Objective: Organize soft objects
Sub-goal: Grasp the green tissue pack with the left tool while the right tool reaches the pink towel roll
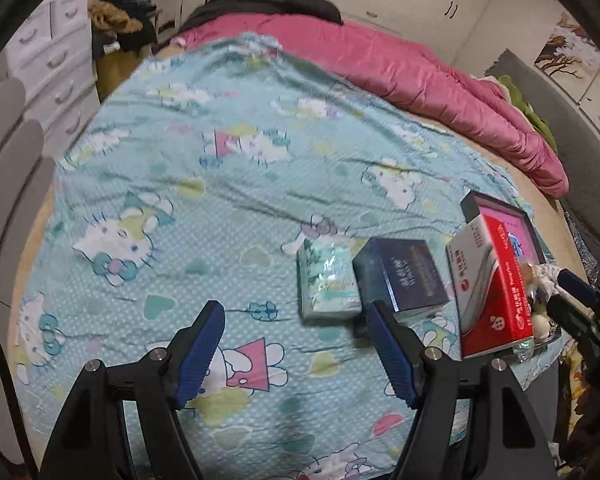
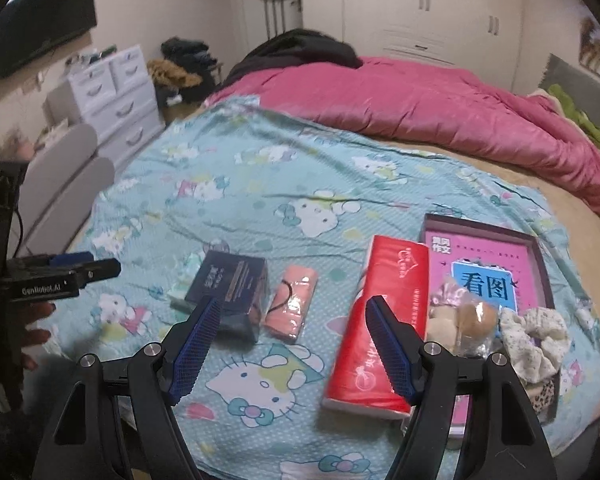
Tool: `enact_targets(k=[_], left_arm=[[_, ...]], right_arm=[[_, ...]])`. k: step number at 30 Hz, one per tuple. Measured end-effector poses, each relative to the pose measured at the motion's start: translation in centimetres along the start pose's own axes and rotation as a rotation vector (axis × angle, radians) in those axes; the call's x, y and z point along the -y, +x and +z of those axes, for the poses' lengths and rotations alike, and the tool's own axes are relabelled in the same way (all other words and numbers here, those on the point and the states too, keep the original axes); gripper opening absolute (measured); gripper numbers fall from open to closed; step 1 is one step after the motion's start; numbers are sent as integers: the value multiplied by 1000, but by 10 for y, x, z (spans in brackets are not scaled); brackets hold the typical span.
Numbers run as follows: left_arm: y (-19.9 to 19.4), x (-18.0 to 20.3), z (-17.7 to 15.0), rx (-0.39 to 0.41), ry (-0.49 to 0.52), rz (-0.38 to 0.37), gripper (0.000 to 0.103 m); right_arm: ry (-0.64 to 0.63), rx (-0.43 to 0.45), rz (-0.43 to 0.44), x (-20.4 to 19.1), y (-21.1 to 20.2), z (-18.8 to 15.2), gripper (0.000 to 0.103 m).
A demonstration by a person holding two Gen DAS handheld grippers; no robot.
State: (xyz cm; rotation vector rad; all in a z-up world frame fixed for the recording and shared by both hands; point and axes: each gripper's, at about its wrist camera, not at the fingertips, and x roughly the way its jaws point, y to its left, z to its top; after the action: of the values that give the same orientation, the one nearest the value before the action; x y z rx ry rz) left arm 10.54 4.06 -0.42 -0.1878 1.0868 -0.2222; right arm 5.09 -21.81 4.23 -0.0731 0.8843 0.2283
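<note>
Both grippers (image 1: 296, 354) (image 2: 292, 350): black frames, silver pivot screws, blue ribbed fingers (image 1: 200, 350). Left unit labelled "GenRobot.AI", black cable attached.

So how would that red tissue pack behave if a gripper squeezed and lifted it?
The red tissue pack looks soft and plastic-wrapped, so it would probably dent and feel light. Its glossy film may be slippery. Long and flat-lying, it likely won't roll.

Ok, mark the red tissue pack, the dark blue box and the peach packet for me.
red tissue pack (image 2: 384, 320): right wrist view, on its red top face.
dark blue box (image 2: 232, 280): right wrist view, on its top face.
peach packet (image 2: 294, 304): right wrist view, on the middle of its wrapper.
</note>
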Motion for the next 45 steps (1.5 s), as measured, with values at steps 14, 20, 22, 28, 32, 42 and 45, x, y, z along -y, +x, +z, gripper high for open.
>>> enact_targets(k=[14, 20, 22, 28, 32, 42, 45], left_arm=[[82, -1, 17, -137, -31, -43, 73], [107, -7, 23, -173, -78, -66, 73], [111, -8, 24, -178, -85, -73, 73], [120, -4, 25, -170, -60, -72, 73], [126, 1, 28, -166, -43, -79, 69], [130, 7, 28, -166, -26, -131, 45], [131, 7, 29, -168, -29, -134, 45]], right_arm=[[-450, -248, 118, -12, 75, 10, 76], [-642, -361, 245, -16, 105, 15, 76], [-690, -397, 265, -15, 117, 18, 76], [-750, -518, 272, -9, 154, 31, 76], [-781, -561, 293, -12, 173, 44, 76], [-997, -692, 392, -17, 217, 45, 76], [-1052, -665, 410, -20, 219, 41, 76]])
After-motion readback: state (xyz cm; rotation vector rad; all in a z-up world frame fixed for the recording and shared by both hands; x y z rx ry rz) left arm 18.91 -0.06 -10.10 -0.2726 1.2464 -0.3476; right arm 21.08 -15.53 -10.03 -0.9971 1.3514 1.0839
